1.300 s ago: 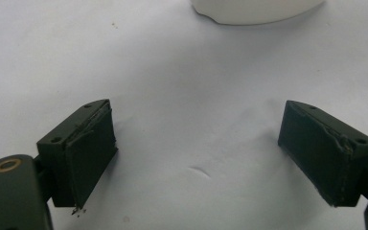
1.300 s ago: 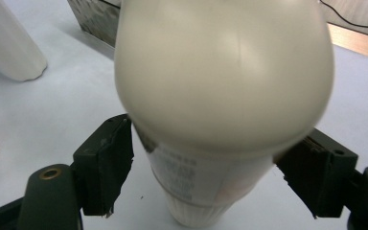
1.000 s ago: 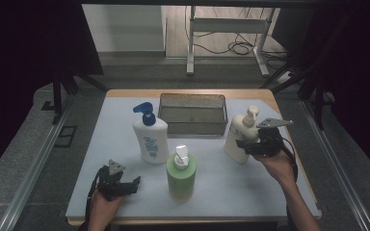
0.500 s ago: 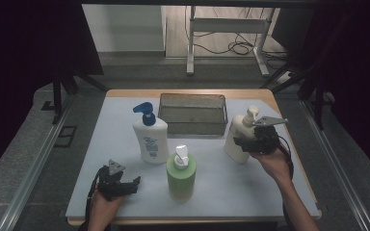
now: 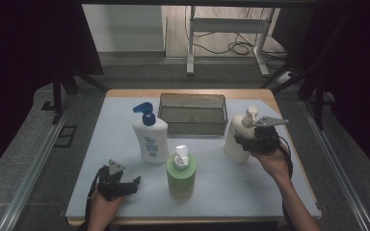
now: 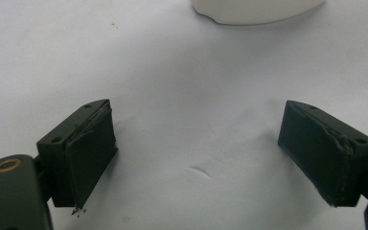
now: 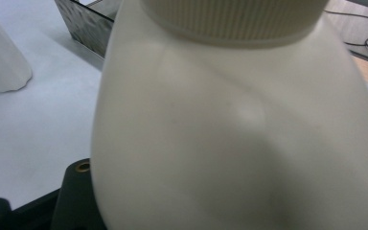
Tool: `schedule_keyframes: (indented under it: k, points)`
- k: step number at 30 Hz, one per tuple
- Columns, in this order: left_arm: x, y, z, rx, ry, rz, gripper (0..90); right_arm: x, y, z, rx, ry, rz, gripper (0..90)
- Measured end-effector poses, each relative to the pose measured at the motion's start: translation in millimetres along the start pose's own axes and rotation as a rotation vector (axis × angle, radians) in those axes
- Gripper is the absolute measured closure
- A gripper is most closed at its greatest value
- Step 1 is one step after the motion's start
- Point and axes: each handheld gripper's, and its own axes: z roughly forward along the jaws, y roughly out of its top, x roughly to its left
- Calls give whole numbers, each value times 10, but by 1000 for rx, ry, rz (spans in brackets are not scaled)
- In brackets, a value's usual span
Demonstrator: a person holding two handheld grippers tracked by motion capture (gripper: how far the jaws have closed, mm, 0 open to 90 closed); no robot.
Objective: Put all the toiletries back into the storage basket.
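The step in hand looked like the grasp itself: the right gripper (image 5: 256, 138) sat at the upper body of a cream-white, pear-shaped plastic pump bottle (image 5: 238, 139) standing upright on the right side of the pale blue-grey counter (image 5: 270, 192), just in front of the right end of a dark metal mesh basket (image 5: 192, 114). In the right gripper view the bottle's rounded shoulder and ribbed collar (image 7: 235, 19) loomed right up against the camera, hiding the fingers, so whether the pads already pressed on it could not be told. The jaws had just been closing, with the bottle between them.

The left gripper (image 5: 120, 185) lay low at the front left of the counter, its fingers (image 6: 88, 153) spread wide with nothing between them, only bare counter and the base of a white bottle ahead.

Two other bottles stood upright nearby: a white pump bottle with a blue pump head (image 5: 150, 139) left of centre, and a green cylindrical pump bottle with a white pump (image 5: 181, 175) nearer the person, well apart from the cream one.

Judging from this, the next move called for finishing the squeeze until the smooth, curved wall was firmly pinched, since it could slip. Then a straight lift, and probably a short carry to the basket beside it.
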Motion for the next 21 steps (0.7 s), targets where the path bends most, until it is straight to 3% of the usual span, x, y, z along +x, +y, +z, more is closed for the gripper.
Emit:
schedule_keyframes:
  k: [21]
  points:
    - [0,0,0,0,0,0,123,93,144,-138,-8,40,-13,386]
